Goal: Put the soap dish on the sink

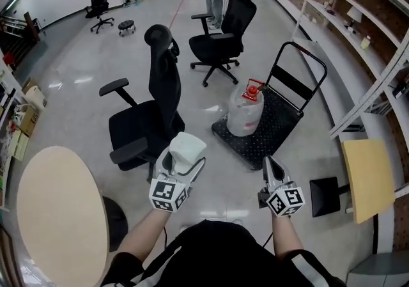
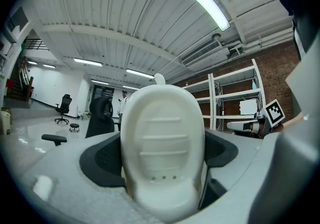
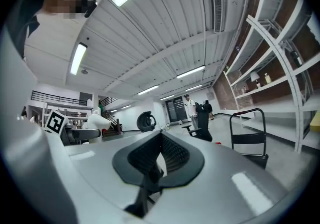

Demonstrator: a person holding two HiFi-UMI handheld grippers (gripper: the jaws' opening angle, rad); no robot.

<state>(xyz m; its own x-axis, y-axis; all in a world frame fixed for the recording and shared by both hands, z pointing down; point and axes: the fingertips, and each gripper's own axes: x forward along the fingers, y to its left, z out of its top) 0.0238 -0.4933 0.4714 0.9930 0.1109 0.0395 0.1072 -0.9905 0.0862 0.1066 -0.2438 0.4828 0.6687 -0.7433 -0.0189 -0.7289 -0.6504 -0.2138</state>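
- Soap dish (image 2: 162,153): white, glossy, hard-looking, oval with rounded rim; three raised ribs across the inside and three tiny drain holes near the lower end.
- Left gripper (image 1: 179,165) is clamped on the soap dish, which stands upright between the jaws in mid-air above the floor (image 1: 77,87). Its top pokes past the jaw tips.
- In the left gripper view the dish fills the gap. The dark textured pads (image 2: 107,160) show at both sides; the dish's bottom edge is hidden in the jaws.
- Right gripper (image 1: 271,170): jaws pressed together, nothing between them.
- Both forearms reach forward from the bottom edge of the head view. The grippers are side by side, apart, and tilted up towards the ceiling.
- Marker cubes sit at the rear of each gripper.
- Floor is grey and shiny, with light glare.
- Black mesh-back office chair (image 1: 150,113) is just ahead of the left gripper.
- Flat cart (image 1: 268,129), with a dark studded deck, carries a clear plastic jug (image 1: 246,110) with a red cap.
- Round pale wood bench (image 1: 61,215) at left, cut off by the frame edge.
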